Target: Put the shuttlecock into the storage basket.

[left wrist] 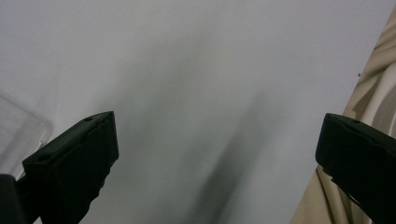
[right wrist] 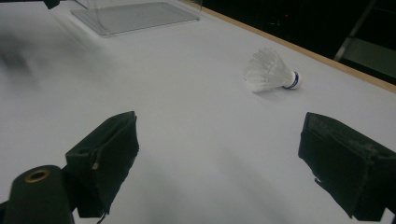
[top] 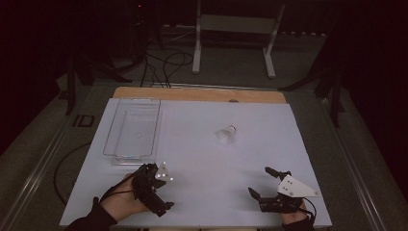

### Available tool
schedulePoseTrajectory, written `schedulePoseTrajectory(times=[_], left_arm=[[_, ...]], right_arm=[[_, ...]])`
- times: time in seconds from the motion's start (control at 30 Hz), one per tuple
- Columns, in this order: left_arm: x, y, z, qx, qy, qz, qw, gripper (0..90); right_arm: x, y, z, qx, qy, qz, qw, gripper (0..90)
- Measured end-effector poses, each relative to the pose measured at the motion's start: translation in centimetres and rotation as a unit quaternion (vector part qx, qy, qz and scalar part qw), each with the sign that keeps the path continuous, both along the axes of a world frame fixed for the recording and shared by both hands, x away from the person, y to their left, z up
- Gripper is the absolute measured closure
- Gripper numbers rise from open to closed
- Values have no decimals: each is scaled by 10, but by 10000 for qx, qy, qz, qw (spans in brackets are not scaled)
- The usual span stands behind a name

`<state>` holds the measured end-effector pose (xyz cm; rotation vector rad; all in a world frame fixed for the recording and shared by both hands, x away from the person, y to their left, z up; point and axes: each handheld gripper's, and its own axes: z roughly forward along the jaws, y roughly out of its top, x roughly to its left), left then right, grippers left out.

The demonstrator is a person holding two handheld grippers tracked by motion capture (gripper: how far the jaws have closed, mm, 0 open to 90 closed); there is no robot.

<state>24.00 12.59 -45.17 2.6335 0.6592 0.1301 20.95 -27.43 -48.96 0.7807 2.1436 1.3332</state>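
A white feather shuttlecock (top: 226,133) with a blue-banded cork lies on its side near the middle of the white table (top: 202,159). In the right gripper view the shuttlecock (right wrist: 271,70) is ahead and a little right, well beyond the jaws. My right gripper (top: 262,182) rests near the front right edge, open and holding nothing (right wrist: 219,154). My left gripper (top: 161,188) sits near the front left, just in front of a clear plastic tray (top: 132,127). It is open over bare table (left wrist: 217,154).
The clear tray has nothing in it; its corner (left wrist: 18,130) shows at the left of the left gripper view, its base (right wrist: 135,16) far off in the right gripper view. A wooden strip (top: 197,94) edges the table's far side. Cables and a metal stand (top: 235,29) lie beyond.
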Motion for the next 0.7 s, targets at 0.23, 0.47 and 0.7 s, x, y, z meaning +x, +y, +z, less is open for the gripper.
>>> schedulePoseTrajectory(times=[0.23, 0.47, 0.7], left_arm=[[6, -8, 4, 18, 54, 37, 10000, 2], [12, -20, 4, 101, 151, -58, 9998, 2], [17, -30, 4, 115, 230, -169, 9995, 2]], right_arm=[[0, 0, 0, -18, -1, 10, 10000, 118], [0, 0, 0, -21, -9, 8, 10000, 118], [0, 0, 0, -25, 1, 16, 10000, 118]])
